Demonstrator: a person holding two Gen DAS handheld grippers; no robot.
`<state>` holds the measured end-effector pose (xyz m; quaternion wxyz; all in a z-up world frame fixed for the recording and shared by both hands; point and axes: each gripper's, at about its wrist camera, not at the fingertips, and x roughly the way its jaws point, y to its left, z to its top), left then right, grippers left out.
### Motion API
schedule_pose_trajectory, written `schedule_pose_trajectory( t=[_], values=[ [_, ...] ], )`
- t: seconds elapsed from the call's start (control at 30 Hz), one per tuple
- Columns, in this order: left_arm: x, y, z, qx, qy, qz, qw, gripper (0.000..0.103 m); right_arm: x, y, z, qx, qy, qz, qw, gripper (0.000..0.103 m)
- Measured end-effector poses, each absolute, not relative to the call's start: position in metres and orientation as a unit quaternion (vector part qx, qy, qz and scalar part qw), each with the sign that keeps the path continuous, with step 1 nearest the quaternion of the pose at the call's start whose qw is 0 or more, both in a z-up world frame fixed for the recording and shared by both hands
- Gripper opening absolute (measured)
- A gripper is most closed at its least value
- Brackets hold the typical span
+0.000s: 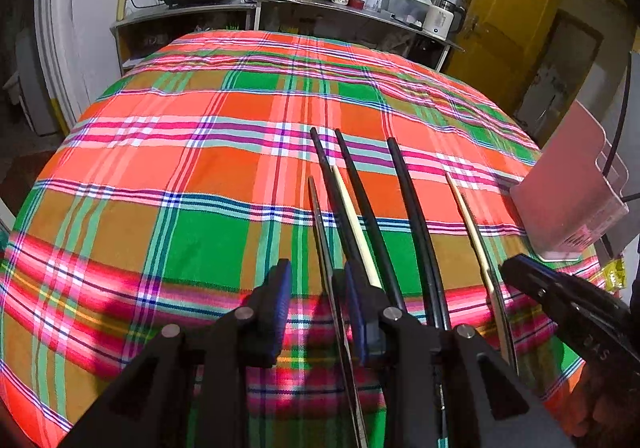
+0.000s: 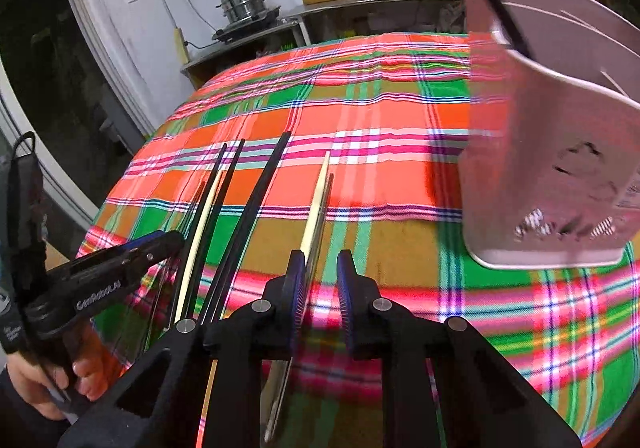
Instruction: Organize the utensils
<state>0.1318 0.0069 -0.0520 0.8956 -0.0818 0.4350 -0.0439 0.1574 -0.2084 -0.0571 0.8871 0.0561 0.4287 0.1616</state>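
Several chopsticks lie side by side on the plaid cloth: black ones, pale wooden ones and a thin metal one. My left gripper is open, its jaws straddling the metal chopstick near the black and pale ones. My right gripper is open, with the right-hand pale chopstick running between its jaws. A pink utensil holder stands at the right, with a black stick leaning in it.
The plaid tablecloth covers the whole table. Behind it a counter holds a steel steamer pot, a wooden board, bottles and a kettle. A yellow door is at the back right.
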Motion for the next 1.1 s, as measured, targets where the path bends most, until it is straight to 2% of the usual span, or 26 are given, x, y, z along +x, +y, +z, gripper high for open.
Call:
schedule_pose_trajectory(
  t=[0.27, 0.4, 0.43, 0.5, 0.87, 1.1],
  values=[
    [0.134, 0.003, -0.052, -0.062, 0.434, -0.036, 0.898, 0.028, 0.169, -0.204, -0.065, 0.049, 0.44, 0.156, 0.883, 0.017],
    [0.133, 0.004, -0.052, -0.06, 0.436, -0.033, 0.897, 0.025, 0.168, -0.204, -0.064, 0.042, 0.442, 0.149, 0.884, 0.017],
    [0.133, 0.005, -0.052, -0.06, 0.437, -0.033, 0.897, 0.023, 0.168, -0.205, -0.065, 0.04, 0.444, 0.146, 0.883, 0.013],
    [0.134, 0.007, -0.052, -0.064, 0.439, -0.032, 0.896, 0.022, 0.169, -0.204, -0.065, 0.037, 0.445, 0.141, 0.883, 0.012],
    [0.145, 0.009, -0.051, -0.063, 0.453, -0.04, 0.888, 0.022, 0.185, -0.195, -0.063, 0.016, 0.456, 0.133, 0.88, 0.012],
    [0.146, 0.006, -0.05, -0.044, 0.458, -0.034, 0.887, 0.009, 0.186, -0.191, -0.063, 0.005, 0.456, 0.128, 0.88, 0.006]
  ],
)
